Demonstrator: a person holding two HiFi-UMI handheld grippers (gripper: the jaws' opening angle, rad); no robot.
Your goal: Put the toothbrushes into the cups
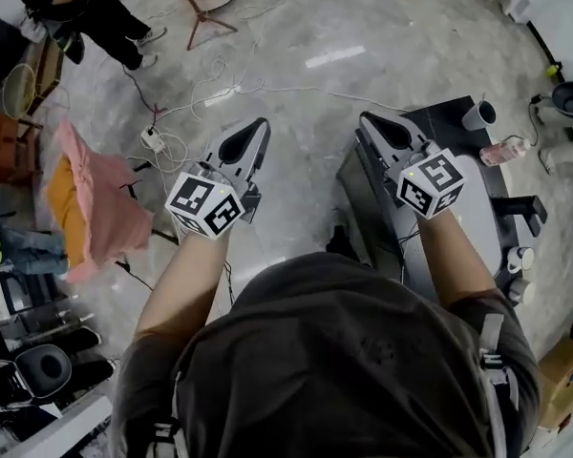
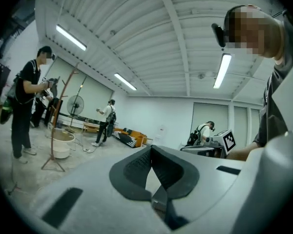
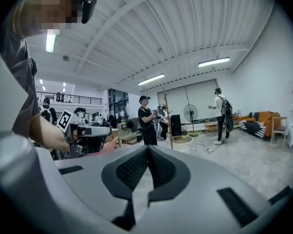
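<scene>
Both grippers are held up in front of me, pointing level out over the floor and away from the table. In the head view my left gripper (image 1: 261, 122) is shut with nothing in it. My right gripper (image 1: 366, 117) is also shut and empty, at the left edge of the dark table (image 1: 449, 127). In the left gripper view the left gripper's (image 2: 151, 148) pads meet at the tip. In the right gripper view the right gripper (image 3: 147, 148) shows the same. A white cup (image 1: 478, 114) stands at the table's far end. No toothbrush shows in any view.
A pink object (image 1: 501, 151) lies on the table near the cup. Cables and a power strip (image 1: 153, 139) lie on the concrete floor ahead. A pink cloth (image 1: 91, 203) hangs at the left. A person (image 1: 86, 3) stands at the far left by a wooden stand (image 1: 202, 12). Other people stand farther off.
</scene>
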